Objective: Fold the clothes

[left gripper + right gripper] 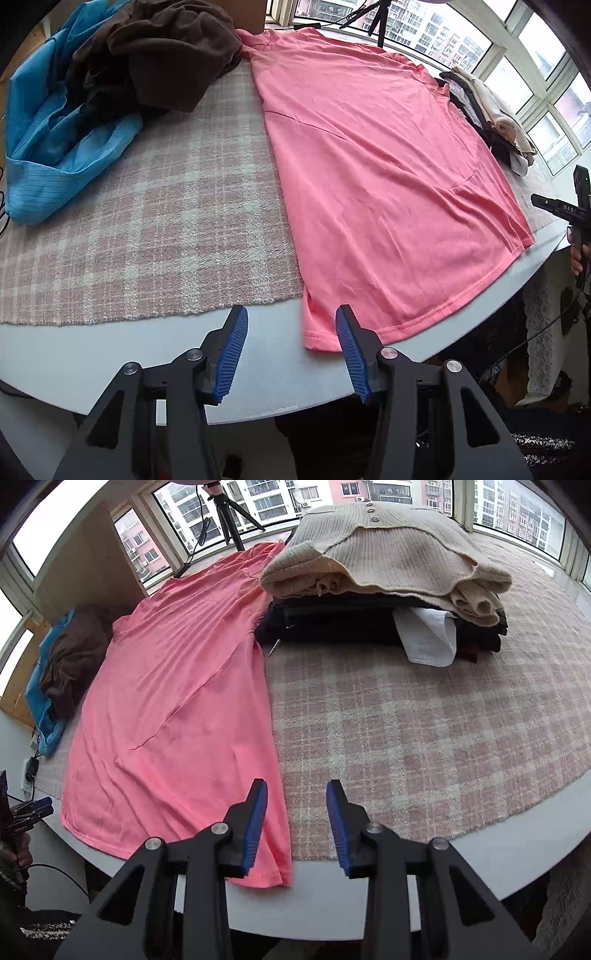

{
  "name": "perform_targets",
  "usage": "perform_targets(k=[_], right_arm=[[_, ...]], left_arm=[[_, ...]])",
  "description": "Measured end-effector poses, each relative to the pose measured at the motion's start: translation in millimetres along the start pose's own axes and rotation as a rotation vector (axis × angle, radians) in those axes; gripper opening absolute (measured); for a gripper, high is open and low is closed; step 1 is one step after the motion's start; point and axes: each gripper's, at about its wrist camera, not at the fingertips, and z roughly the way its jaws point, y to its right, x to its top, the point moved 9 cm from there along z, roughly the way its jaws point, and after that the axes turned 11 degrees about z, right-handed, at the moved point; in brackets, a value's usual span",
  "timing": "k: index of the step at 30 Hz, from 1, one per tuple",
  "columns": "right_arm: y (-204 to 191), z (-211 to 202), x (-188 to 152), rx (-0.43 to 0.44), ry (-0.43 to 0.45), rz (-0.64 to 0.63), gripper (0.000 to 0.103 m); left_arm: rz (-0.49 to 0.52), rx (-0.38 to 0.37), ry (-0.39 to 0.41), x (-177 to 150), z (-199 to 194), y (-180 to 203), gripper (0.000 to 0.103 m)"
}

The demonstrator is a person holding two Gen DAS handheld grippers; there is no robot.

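Note:
A pink T-shirt [369, 166] lies flat and lengthwise on the plaid cloth, with its hem at the table's near edge. My left gripper [291, 314] hovers open over the hem's left corner; that corner shows between the blue pads, which do not press it. In the right wrist view the same pink T-shirt [166, 701] runs away to the left. My right gripper [297, 790] stands open at its right hem corner, the left finger [256, 812] over the fabric's edge. Neither gripper holds anything.
A blue garment [55, 147] and a brown garment [166, 55] lie heaped at the far left. A stack of folded clothes topped by a beige knit [388, 554] stands right of the shirt. The plaid cloth [424, 738] stops short of the white table rim [332, 886]. A tripod [229, 513] stands by the windows.

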Motion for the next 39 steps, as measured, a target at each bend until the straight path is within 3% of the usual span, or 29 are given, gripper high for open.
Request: perform_targets(k=[4, 8, 9, 10, 16, 18, 20, 24, 27, 34, 37, 39], right_arm=[[-28.3, 38.6, 34.4, 0.047, -0.055, -0.035, 0.039], [-41.8, 65.0, 42.1, 0.052, -0.105, -0.07, 0.039], [-37.9, 64.8, 43.3, 0.051, -0.102, -0.058, 0.034], [-34.0, 64.6, 44.5, 0.049, -0.098, -0.046, 0.001], [-11.0, 52.2, 46.0, 0.077, -0.098, 0.036, 0.005], [-9.3, 40.9, 39.6, 0.084, -0.096, 0.035, 0.015], [-13.3, 33.6, 26.8, 0.106, -0.11, 0.016, 0.032], [-12.8, 32.0, -4.9, 0.056, -0.139, -0.053, 0.034], [-7.4, 34.8, -23.5, 0.017, -0.153, -0.087, 0.034], [-9.4, 30.5, -30.3, 0.001, -0.131, -0.109, 0.034], [-34.2, 17.7, -29.8, -0.014, -0.078, -0.169, 0.034], [-79.0, 11.0, -39.6, 0.041, -0.068, -0.257, 0.034]], left_arm=[[-0.02, -0.015, -0.003, 0.4, 6.8, 11.5, 0.048], [-0.028, -0.016, 0.005, -0.4, 6.5, 19.3, 0.053], [-0.029, -0.01, 0.005, -1.0, 6.2, 19.1, 0.054], [-0.03, -0.004, 0.005, -1.6, 5.9, 18.9, 0.054], [-0.049, -0.005, 0.005, -3.8, 3.2, 16.0, 0.054], [-0.057, -0.014, 0.004, -5.4, 2.9, 15.4, 0.055], [-0.065, -0.018, -0.002, -6.6, 4.6, 15.2, 0.055], [-0.064, 0.001, -0.018, -8.7, 7.9, 14.0, 0.055], [-0.064, -0.029, -0.028, -8.1, 12.6, 19.2, 0.055], [0.028, 0.063, -0.048, -8.2, 20.3, 29.8, 0.055], [0.094, 0.073, -0.045, -15.2, 12.8, 38.0, 0.053], [0.104, 0.082, -0.05, -20.0, 8.4, 37.5, 0.053]])
